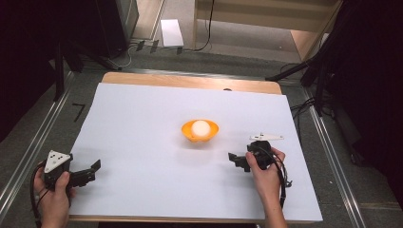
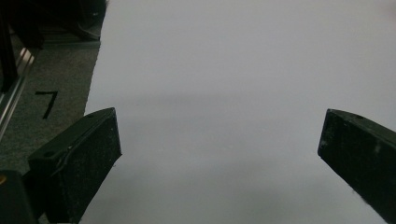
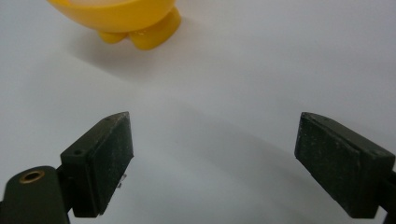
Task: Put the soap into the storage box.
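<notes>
White paper (image 1: pixel 142 133) covers the wooden table (image 1: pixel 190 80), with grey floor and dark stands around it. Near the middle sits an orange bowl (image 1: pixel 200 131) holding what looks like a white ball (image 1: pixel 201 127). At the near left edge, the left gripper (image 1: pixel 92 168) rests low in its hand, jaws wide, empty. Right of the bowl, the right gripper (image 1: pixel 234 158) points toward it, jaws apart with nothing between them.

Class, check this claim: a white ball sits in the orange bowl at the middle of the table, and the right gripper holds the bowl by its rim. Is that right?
Not quite. The white ball does sit in the orange bowl, but the right gripper is open with nothing between its fingers, short of the bowl; the right gripper view shows it.
</notes>
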Motion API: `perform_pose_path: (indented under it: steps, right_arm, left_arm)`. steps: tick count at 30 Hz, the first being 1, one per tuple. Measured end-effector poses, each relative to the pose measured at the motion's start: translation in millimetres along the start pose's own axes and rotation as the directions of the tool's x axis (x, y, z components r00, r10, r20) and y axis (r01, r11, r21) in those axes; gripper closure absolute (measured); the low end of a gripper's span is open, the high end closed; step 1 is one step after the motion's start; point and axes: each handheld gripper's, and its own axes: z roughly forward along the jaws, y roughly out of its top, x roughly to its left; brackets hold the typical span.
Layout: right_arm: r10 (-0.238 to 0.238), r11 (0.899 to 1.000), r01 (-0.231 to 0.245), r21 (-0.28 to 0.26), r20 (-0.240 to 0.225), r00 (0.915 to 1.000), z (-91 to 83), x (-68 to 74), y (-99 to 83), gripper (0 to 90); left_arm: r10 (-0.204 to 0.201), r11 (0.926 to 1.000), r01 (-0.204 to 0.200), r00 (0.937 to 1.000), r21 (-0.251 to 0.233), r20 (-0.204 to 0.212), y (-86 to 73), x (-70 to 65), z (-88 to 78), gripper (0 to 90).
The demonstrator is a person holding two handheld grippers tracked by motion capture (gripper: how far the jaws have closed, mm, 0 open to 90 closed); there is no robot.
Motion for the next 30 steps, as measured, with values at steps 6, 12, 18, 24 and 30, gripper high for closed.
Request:
perform_pose_path:
  steps: [6,12,18,24,30]
  right_arm:
    - [-0.006,1.000,0.006,-0.026,0.004,1.0000,-8.1,-7.2,-9.3,10.0]
    - [-0.007,0.999,0.009,-0.053,0.022,0.9997,-19.4,-15.9,-19.3,7.9]
    - [0.001,0.997,0.002,-0.072,0.042,0.9991,-31.9,-29.0,-34.2,7.3]
    - [0.028,0.994,-0.021,-0.104,0.067,0.9973,-45.5,-41.9,-49.4,7.3]
    - [0.059,0.990,-0.046,-0.135,0.090,0.9942,-61.4,-57.6,-68.5,7.1]
  left_arm:
    - [0.002,1.0000,-0.002,1.0000,-0.001,-0.003,0.0,-0.2,0.0,0.0]
    - [0.001,1.0000,-0.001,1.0000,-0.003,-0.002,-0.1,-0.3,0.1,0.0]
    - [0.004,1.0000,-0.004,1.0000,-0.002,-0.005,-0.1,-0.5,0.0,0.0]
    - [0.007,1.0000,-0.007,1.0000,-0.002,-0.005,-0.1,-0.6,-0.1,0.0]
    - [0.007,1.0000,-0.007,1.0000,-0.003,0.000,-0.2,-0.3,-0.5,0.0]
